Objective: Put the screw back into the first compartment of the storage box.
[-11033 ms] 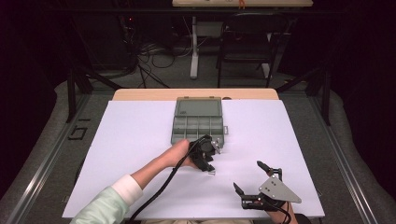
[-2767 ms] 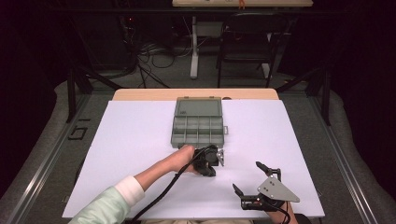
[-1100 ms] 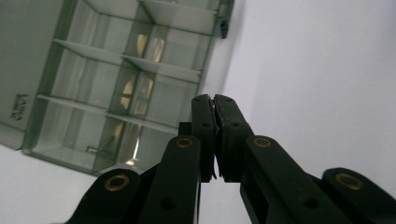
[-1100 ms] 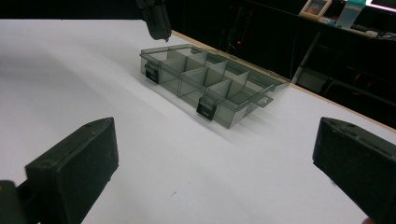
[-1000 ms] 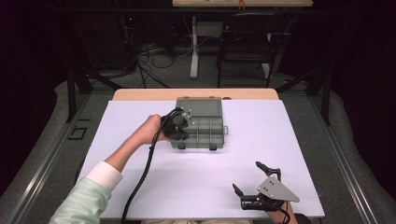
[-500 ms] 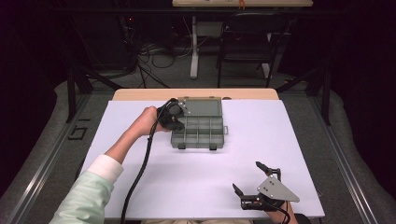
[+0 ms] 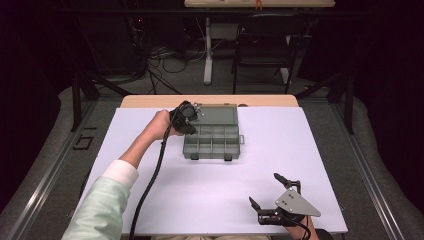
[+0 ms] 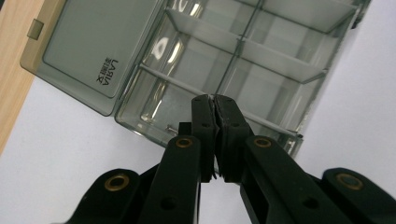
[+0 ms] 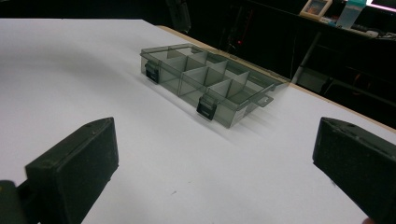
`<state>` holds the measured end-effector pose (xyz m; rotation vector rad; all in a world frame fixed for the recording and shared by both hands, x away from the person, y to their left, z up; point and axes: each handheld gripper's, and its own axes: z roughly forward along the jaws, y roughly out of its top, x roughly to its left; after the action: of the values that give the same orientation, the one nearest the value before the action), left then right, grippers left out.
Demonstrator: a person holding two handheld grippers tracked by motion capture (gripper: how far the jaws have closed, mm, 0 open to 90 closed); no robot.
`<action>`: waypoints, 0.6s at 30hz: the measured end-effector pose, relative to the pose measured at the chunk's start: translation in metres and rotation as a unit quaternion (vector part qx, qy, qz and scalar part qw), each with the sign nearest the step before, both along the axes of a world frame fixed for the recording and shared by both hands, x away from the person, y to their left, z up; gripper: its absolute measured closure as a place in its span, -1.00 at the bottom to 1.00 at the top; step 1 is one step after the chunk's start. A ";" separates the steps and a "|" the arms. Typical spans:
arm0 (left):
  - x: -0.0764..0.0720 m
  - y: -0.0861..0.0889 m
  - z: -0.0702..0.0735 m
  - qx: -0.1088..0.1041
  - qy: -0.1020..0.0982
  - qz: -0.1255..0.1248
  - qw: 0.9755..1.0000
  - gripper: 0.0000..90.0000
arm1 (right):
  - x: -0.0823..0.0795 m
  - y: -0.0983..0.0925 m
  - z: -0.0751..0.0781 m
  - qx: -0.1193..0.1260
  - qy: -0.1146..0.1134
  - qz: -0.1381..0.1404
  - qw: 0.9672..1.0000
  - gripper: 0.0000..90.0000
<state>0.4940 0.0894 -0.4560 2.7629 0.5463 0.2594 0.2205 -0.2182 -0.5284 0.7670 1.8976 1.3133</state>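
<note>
Smoky grey compartment box sitting open on the white table cover, toward the far middle, lid flipped back flat toward the wooden table edge. Divider walls splitting the tray into a grid of small cells, all looking bare as far as can be made out. Two dark latches on the near wall, plain to see in the right gripper view along with a little tab sticking off the side. Left gripper parked at the box's far left corner, right over the hinge line between tray and lid, held by a hand on a light green sleeve, black cable trailing back down the table. Left gripper view looking straight down on the tray: jaws pressed together tip to tip, nothing pinched between them, tips over the corner cell just beside the lid with its moulded lettering. Hard to tell whether the tips actually touch the plastic. Right gripper down at the near right of the table, well apart from the box, grey three-cornered plate on top, jaws spread wide with nothing between the pads.
</note>
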 end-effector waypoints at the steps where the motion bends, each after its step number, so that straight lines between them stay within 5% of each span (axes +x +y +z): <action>1: 0.002 0.000 -0.002 0.001 -0.001 0.004 1.000 0.94 | 0.000 0.000 0.000 0.000 0.000 0.000 1.000 -1.00; 18: 0.018 0.002 -0.021 0.004 0.010 0.035 0.999 0.94 | 0.001 0.001 -0.001 0.005 -0.008 -0.001 1.000 -1.00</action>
<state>0.5118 0.0915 -0.4774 2.7596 0.6482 0.2503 0.2214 -0.2169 -0.5295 0.7625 1.8788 1.3242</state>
